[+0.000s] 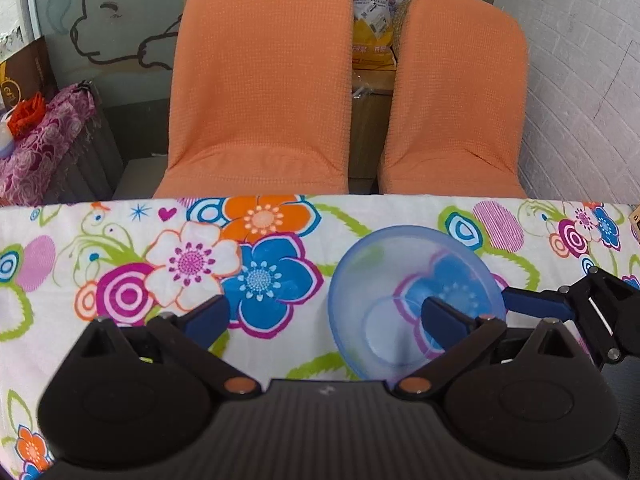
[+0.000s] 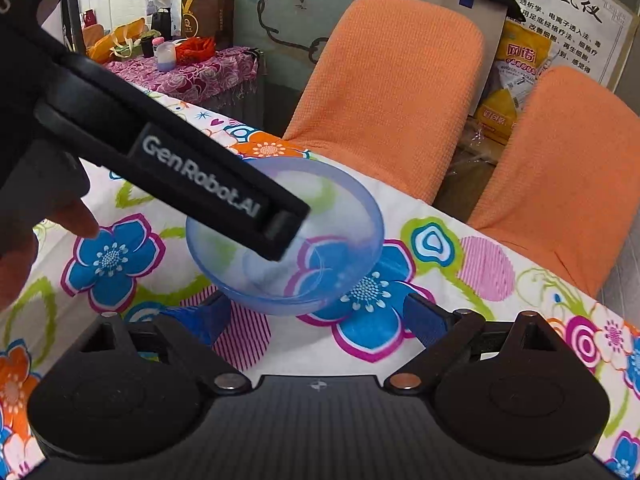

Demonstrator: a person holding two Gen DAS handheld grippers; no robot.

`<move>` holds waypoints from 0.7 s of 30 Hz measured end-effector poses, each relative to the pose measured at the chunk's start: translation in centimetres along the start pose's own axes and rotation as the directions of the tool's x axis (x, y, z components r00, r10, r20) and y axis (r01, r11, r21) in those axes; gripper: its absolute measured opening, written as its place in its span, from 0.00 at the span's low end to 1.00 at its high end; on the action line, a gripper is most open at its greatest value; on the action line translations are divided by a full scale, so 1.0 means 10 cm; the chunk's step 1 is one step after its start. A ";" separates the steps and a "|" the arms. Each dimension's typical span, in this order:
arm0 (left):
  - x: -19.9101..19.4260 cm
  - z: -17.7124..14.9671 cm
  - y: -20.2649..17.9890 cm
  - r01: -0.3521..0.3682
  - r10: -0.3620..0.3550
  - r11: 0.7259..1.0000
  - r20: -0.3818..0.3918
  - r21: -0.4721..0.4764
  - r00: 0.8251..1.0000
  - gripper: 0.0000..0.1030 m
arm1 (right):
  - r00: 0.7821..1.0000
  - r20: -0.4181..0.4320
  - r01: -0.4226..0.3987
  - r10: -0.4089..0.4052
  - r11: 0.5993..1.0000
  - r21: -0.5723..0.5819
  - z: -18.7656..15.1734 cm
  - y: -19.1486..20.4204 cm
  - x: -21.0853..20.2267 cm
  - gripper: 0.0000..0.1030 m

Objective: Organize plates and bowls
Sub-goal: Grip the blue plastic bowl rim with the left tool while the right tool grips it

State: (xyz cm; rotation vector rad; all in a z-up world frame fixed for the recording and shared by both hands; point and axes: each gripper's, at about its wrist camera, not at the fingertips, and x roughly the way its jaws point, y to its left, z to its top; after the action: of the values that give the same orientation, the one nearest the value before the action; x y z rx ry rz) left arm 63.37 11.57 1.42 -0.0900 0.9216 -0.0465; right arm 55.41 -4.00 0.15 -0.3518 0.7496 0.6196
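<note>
Nearest in the left wrist view, the left gripper (image 1: 324,320) has its two blue fingers spread wide and holds nothing. Its right-hand finger (image 1: 444,322) reaches over the near rim and into the hollow of a translucent blue bowl (image 1: 384,280); whether it touches the bowl's inside cannot be told. The other finger lies well to the left, over the flowered tablecloth (image 1: 120,240).

In the right wrist view, the right gripper (image 2: 318,320) is also spread wide and empty. The same bowl (image 2: 344,216) sits just ahead of its fingertips, between them and a little left of centre, upright on the cloth near the table's far edge. The left gripper's black body crosses above it from the upper left.

The bowl is round, so it has no long axis to line up with. It lies forward and right of the left gripper and straight ahead of the right one. Both are close; the left, with a finger already inside the rim, seems the nearer to pinch the wall.

Beyond the table stand two orange chairs (image 1: 260,80). No plates are visible.
</note>
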 end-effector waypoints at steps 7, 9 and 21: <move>0.12 -0.03 -0.09 0.029 -0.028 0.997 -0.028 0.066 0.999 0.42 | 0.998 0.031 -0.063 0.061 0.996 0.065 0.08 0.03 0.08 0.75; 0.10 -0.05 -0.10 0.032 -0.030 0.996 -0.026 0.078 0.999 0.42 | 0.996 0.060 -0.071 0.068 0.996 0.049 0.08 0.07 0.04 0.75; -0.23 -0.23 -0.05 0.078 -0.076 0.995 -0.028 0.056 0.997 0.42 | 0.985 0.142 -0.088 0.096 0.994 -0.065 0.03 0.29 -0.34 0.76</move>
State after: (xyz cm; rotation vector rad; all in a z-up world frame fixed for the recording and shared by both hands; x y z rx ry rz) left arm 60.21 11.12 1.89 -0.0724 0.9421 -0.1456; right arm 51.77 -2.93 2.62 -0.3232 0.6114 0.7475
